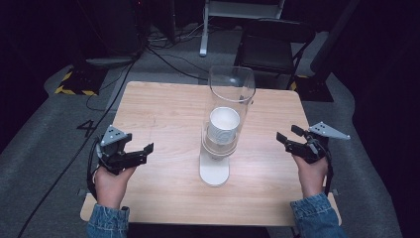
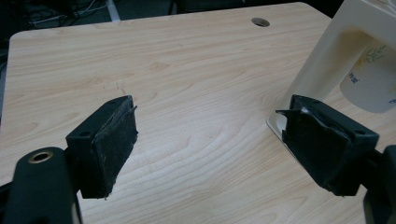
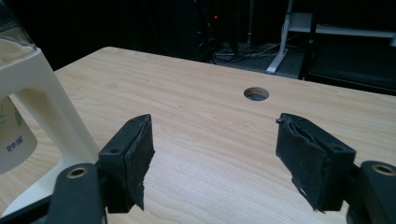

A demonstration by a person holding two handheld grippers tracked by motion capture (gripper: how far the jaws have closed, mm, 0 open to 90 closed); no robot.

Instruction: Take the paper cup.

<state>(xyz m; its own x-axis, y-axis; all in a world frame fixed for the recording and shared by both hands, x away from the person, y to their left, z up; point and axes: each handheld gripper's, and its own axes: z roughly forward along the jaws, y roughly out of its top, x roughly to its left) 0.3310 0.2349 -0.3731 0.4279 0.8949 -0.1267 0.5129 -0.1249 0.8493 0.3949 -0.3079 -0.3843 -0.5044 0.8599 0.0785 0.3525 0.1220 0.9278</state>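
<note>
**High view: cup dispenser waits between two idle claws**

High view, left to right: the left claw [image 1: 140, 151], released with its jaws spread and nothing between them, hovers low over the left side of the wooden worktop [image 1: 163, 106]. At centre stands the cup dispenser [image 1: 221, 131], a clear upright tube on a white base, with a stack of white paper cups [image 1: 223, 124] visible inside. On the right, the right claw [image 1: 288, 135] is likewise released and empty, its jaws parted and turned toward the dispenser but well apart from it. In the left gripper view the dispenser's cream frame [image 2: 336, 51] rises just beyond the right-hand jaw; in the right gripper view it stands at the left edge. The likely risk is a topple: the tube is tall on a narrow base, so a sideways nudge from either claw, or a pull on a cup with the base unsteadied, could tip it. A hard squeeze might also crush a thin paper cup.
</note>
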